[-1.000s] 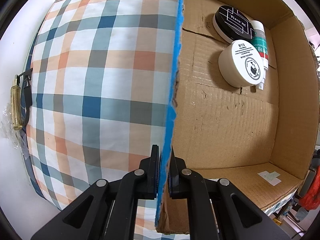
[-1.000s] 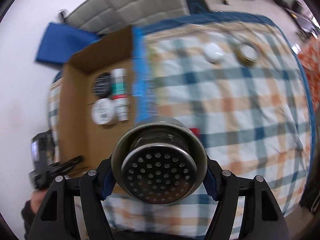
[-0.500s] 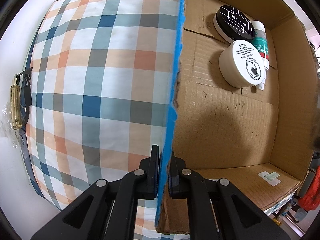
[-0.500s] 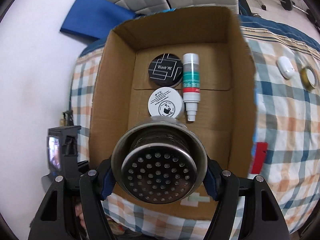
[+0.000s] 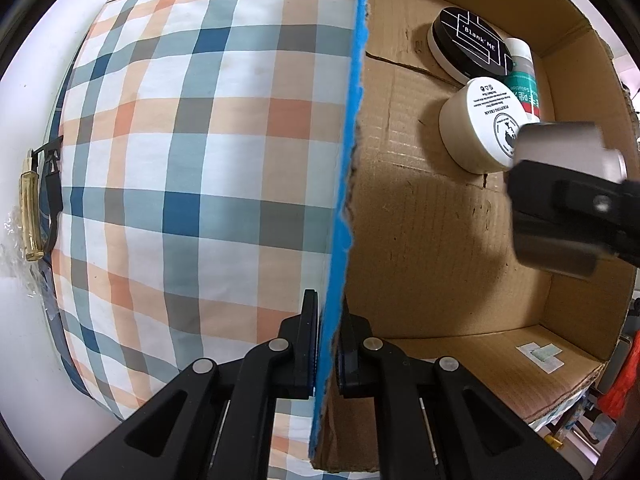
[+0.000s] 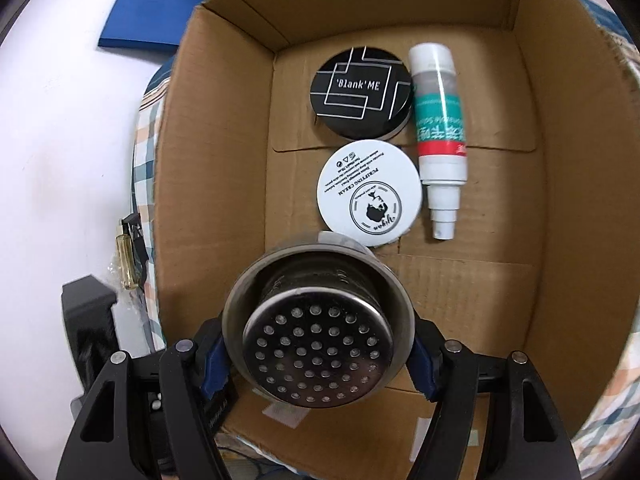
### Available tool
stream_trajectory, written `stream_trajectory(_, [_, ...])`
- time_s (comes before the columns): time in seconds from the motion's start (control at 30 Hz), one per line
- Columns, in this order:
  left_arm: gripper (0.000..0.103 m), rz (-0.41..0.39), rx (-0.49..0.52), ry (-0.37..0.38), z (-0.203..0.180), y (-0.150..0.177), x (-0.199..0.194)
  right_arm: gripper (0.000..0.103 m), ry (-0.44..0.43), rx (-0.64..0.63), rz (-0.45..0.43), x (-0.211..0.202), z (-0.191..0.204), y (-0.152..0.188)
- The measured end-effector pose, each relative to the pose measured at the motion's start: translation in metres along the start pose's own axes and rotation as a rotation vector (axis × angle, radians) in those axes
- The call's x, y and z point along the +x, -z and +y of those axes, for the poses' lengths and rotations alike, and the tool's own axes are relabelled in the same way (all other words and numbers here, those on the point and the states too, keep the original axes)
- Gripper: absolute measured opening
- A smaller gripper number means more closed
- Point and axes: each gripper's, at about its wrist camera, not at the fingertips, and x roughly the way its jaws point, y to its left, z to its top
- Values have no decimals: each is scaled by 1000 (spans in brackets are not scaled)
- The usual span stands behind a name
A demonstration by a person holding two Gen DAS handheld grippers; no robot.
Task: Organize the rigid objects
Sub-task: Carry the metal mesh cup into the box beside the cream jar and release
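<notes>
Left claw (image 5: 327, 344) pinched tight on the blue-edged wall of the cardboard box (image 5: 420, 240) — likely to keep the box from sliding on the soft checked bedspread (image 5: 180, 160) while things go in. Pointing straight down, with one finger on each side of the wall.

Right claw (image 6: 318, 354) partly open, squeezed on both sides of a round metal strainer cup (image 6: 316, 344) with many small holes in its end. Held over the near part of the box floor, above the bare cardboard, not yet set down. Seen from the left side as a blurry grey shape (image 5: 560, 200), so hard to tell how high above the floor.

Already lying in the box, tucked close together toward the far wall: a black round tin (image 6: 361, 92), a white cream jar (image 6: 369, 193) just in front of it, and a white and green bottle (image 6: 438, 132) on its side, right beside both. Kept neat like that to leave room — plenty of free floor below the jar for the cup.
</notes>
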Motion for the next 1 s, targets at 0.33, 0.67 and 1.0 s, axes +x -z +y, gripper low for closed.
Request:
stream_trajectory(0.33, [5, 2, -3, 5, 0, -2, 5, 74, 12, 22, 59, 31, 2, -11])
stream_trajectory(0.67, [5, 9, -4, 6, 2, -5, 12, 87, -6, 44, 90, 44, 0, -20])
stream_trajectory(1.0, [5, 7, 4, 1, 1, -7, 14, 103, 107, 9, 0, -5, -5, -14])
